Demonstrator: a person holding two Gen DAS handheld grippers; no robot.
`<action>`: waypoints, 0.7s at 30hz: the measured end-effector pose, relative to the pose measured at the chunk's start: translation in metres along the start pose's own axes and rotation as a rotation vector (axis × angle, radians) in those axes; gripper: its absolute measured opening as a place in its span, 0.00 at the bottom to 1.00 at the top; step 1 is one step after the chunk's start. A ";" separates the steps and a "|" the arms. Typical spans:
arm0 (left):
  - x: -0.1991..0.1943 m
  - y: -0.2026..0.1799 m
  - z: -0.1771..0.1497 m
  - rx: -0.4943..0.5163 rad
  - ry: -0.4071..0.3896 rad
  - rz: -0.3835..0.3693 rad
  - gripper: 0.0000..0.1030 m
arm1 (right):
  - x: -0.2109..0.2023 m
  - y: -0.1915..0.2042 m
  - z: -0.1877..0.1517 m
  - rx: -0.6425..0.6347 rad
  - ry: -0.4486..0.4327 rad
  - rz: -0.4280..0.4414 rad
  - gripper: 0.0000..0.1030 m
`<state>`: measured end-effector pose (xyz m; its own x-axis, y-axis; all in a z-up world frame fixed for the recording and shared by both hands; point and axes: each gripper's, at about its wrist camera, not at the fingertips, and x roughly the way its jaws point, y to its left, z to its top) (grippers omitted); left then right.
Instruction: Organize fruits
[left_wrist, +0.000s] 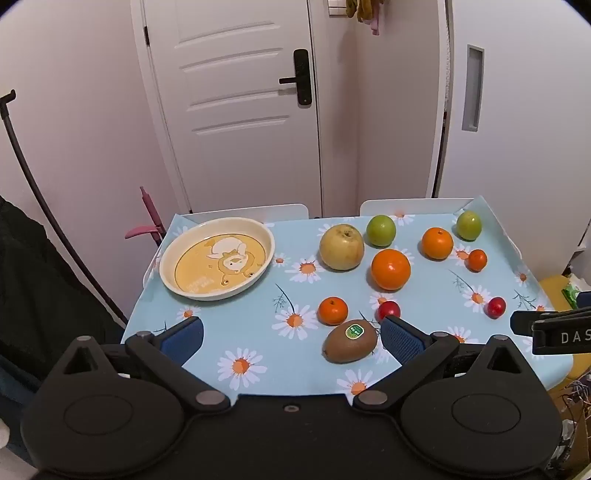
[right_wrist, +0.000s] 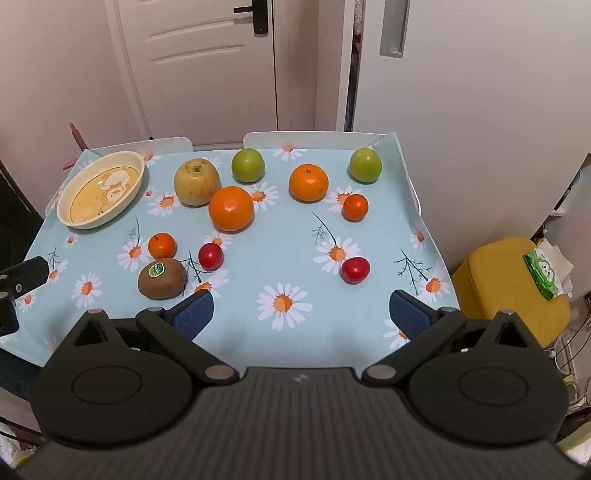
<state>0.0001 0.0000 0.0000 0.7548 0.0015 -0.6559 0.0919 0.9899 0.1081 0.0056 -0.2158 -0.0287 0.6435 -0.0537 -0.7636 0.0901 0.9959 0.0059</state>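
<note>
Fruits all loose on table (right_wrist: 280, 258), none in plate (right_wrist: 138, 173) yet, so task looks unstarted. Plate sits far-left corner, bare inside. Pear (right_wrist: 197, 181) nearest plate, touching or just beside big orange (right_wrist: 231, 208); green apple (right_wrist: 248, 165) behind those. Second orange (right_wrist: 308, 182) mid-back, second green apple (right_wrist: 365, 165) far-right corner, small tangerine (right_wrist: 355, 207) just in front of it. Near side: kiwi (left_wrist: 350, 341), tangerine (left_wrist: 332, 311) just behind it, red fruit (left_wrist: 388, 309) right of that, another red fruit (right_wrist: 355, 270) well apart to the right. Left gripper (left_wrist: 291, 338) spread wide, holding nothing, hovering over near edge; right finger pad just beside kiwi, contact unclear. Right gripper (right_wrist: 302, 314) likewise spread wide, nothing between pads, over near-right part of table, red fruit closest ahead. Ten pieces left to move, assuming plate is the target; sorting by kind is possible too, can't tell from setup. Likely first pick: kiwi for left, red fruit for right. Plate probably too small for all in one layer; big ones first, small ones could roll.
</note>
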 end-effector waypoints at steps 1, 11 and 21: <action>0.000 0.000 0.000 -0.003 0.003 0.000 1.00 | 0.000 0.000 0.000 -0.001 -0.004 -0.002 1.00; 0.002 0.003 0.003 -0.032 0.005 -0.003 1.00 | 0.004 0.002 0.004 -0.005 0.001 -0.006 1.00; 0.005 0.002 0.005 -0.045 0.005 -0.002 1.00 | 0.007 0.004 0.005 -0.004 0.004 -0.008 1.00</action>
<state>0.0073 0.0015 0.0005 0.7512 -0.0003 -0.6601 0.0645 0.9953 0.0729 0.0145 -0.2128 -0.0304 0.6394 -0.0609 -0.7664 0.0923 0.9957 -0.0022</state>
